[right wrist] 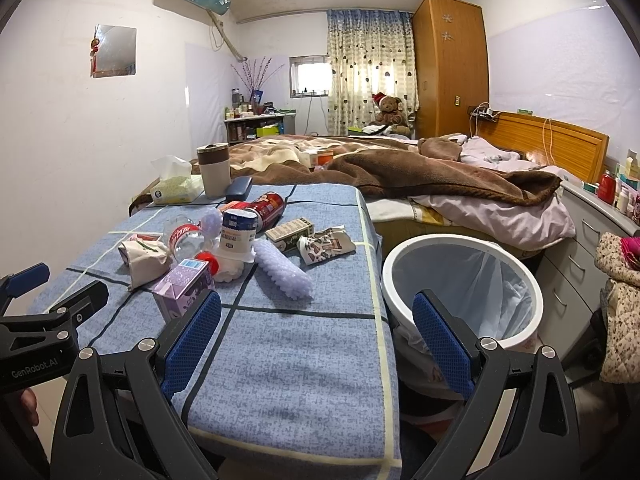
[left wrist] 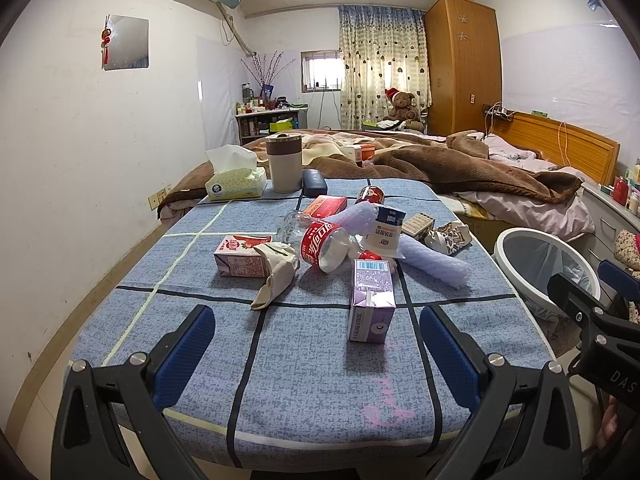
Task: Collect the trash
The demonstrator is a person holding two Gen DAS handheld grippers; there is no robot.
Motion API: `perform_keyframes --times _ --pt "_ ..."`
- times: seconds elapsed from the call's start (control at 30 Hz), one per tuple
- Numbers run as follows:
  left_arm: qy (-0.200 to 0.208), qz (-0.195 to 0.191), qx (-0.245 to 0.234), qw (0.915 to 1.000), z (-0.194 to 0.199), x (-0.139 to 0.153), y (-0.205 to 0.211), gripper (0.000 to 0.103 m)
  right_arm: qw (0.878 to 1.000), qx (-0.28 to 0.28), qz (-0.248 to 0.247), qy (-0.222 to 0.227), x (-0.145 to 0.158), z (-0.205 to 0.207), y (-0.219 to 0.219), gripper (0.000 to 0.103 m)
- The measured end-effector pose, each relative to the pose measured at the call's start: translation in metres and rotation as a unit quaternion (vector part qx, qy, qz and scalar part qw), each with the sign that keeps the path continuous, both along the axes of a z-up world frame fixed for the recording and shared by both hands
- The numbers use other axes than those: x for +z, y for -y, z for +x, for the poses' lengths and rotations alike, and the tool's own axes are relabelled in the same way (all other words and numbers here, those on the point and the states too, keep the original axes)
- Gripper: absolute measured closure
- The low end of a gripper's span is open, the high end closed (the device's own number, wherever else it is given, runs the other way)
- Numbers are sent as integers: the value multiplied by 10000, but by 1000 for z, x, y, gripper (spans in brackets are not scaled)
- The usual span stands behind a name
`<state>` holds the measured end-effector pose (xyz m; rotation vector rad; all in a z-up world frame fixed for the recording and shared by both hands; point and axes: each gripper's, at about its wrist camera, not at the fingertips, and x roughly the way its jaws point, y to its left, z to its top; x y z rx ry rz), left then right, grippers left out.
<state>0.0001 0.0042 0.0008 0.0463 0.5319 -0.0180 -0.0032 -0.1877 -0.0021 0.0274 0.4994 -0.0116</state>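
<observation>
Bedroom clutter is piled on the blue tabletop [left wrist: 304,380]; the purple carton [left wrist: 371,304] stands upright nearest, straight ahead of the left tongs [left wrist: 316,352], spread and empty; the right tongs [right wrist: 320,344], also spread, are aimed between carton and bin [right wrist: 400,276]

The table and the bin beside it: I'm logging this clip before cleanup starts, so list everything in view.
Table: one, blue checked cloth, foreground.
Purple carton: one, upright, nearest trash.
Pink carton: one, lying left.
Crumpled paper bag: one, beige, beside pink carton.
Plastic bottle: one, clear, red label, centre, lying.
White bottle: one, blue label, centre.
Foam sleeve: one, lavender, right of centre.
Red can: one, far side, lying.
Red box: one, behind bottle.
Patterned wrapper: one, right edge.
Tissue box: one, far left.
Cup: one, beige, brown lid.
Dark case: one, beside cup.
Trash bin: one, white, lined, right of table.
Left hand-held gripper: blue pads, open.
Right hand-held gripper: blue pads, open.
</observation>
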Motion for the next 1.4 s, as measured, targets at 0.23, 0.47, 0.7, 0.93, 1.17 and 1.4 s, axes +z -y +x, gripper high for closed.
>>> perform_keyframes --times 0.23,0.47,0.7,0.93,1.17,1.4 --pt "-9 -4 1 10000 0 0 0 0 10000 -1 -3 6 0 0 0 4" --pt "-11 -3 0 10000 1 0 0 0 10000 -2 -6 5 0 0 0 4" --pt "-9 -5 3 10000 1 0 0 0 10000 1 -4 11 0 0 1 4" --pt "-6 -4 3 10000 0 -1 -1 0 10000 -1 -6 9 0 0 1 4" --pt "-18 -2 12 10000 -2 0 -2 0 10000 1 -8 4 -1 1 1 4" --pt "-92 23 -1 10000 3 -3 -1 0 10000 3 7 -43 -1 4 5 4"
